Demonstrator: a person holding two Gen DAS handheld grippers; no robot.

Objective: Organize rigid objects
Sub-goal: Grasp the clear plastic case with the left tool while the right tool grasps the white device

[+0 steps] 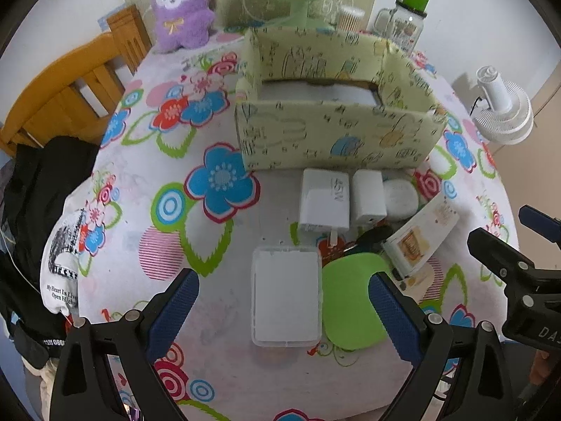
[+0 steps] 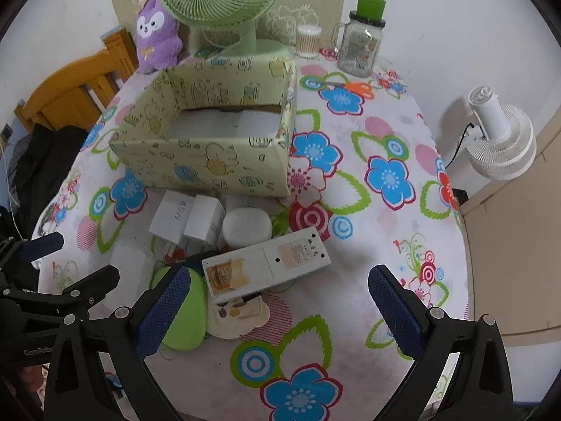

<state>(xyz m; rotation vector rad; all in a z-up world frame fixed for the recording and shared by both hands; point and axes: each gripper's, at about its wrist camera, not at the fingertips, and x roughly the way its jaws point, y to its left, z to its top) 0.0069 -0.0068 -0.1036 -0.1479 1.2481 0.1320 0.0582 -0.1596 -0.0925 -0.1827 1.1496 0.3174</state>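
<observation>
— Near the box's (image 1: 336, 133) front wall, what is seen?
— Chargers (image 1: 324, 201), a clear case (image 1: 285, 301) and a green pad (image 1: 350, 301) are clustered on the table (image 2: 368, 217). Open cloth is left at right.
— Tongs?
— Left tongs (image 1: 284, 301) and right tongs (image 2: 277, 298) are held apart, empty.

In front of you, the pale-yellow patterned cardboard box (image 1: 336, 140) sits mid-table. Just before its near wall, the white 45W charger block (image 1: 324, 200), smaller white cube adapter (image 1: 368, 196) and white rounded case (image 1: 401, 198) line up left to right. Nearer you lie the clear lidded plastic container (image 1: 285, 301) and, right of it, the green rounded pad (image 1: 352, 305).
</observation>
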